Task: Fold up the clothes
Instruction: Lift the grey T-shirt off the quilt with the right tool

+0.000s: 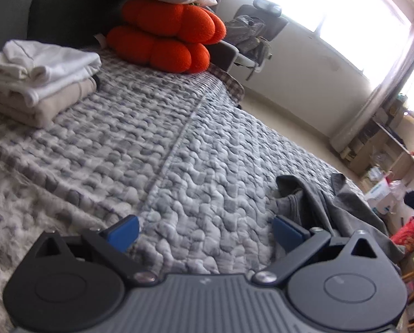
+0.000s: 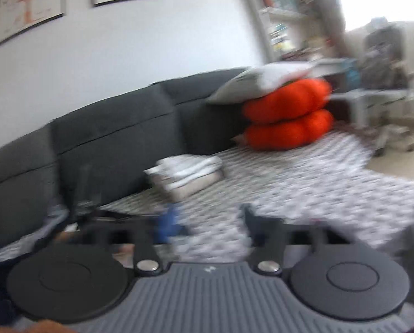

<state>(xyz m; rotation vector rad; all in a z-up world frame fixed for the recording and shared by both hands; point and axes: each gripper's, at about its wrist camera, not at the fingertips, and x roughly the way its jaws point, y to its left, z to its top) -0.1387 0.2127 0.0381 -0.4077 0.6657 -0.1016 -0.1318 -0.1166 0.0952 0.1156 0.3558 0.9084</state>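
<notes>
The left gripper (image 1: 205, 231) is spread wide and empty over the quilt (image 1: 179, 144); a crumpled grey garment (image 1: 318, 205) lies lower right, folded clothes (image 1: 37, 80) upper left. The right gripper (image 2: 209, 222), blurred, also gapes empty.

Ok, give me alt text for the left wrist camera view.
The open left gripper with blue pads hovers low over a grey quilted bedspread, beside a crumpled dark grey garment. Farther back sit a folded stack of white and beige clothes and orange plush cushions.
</notes>
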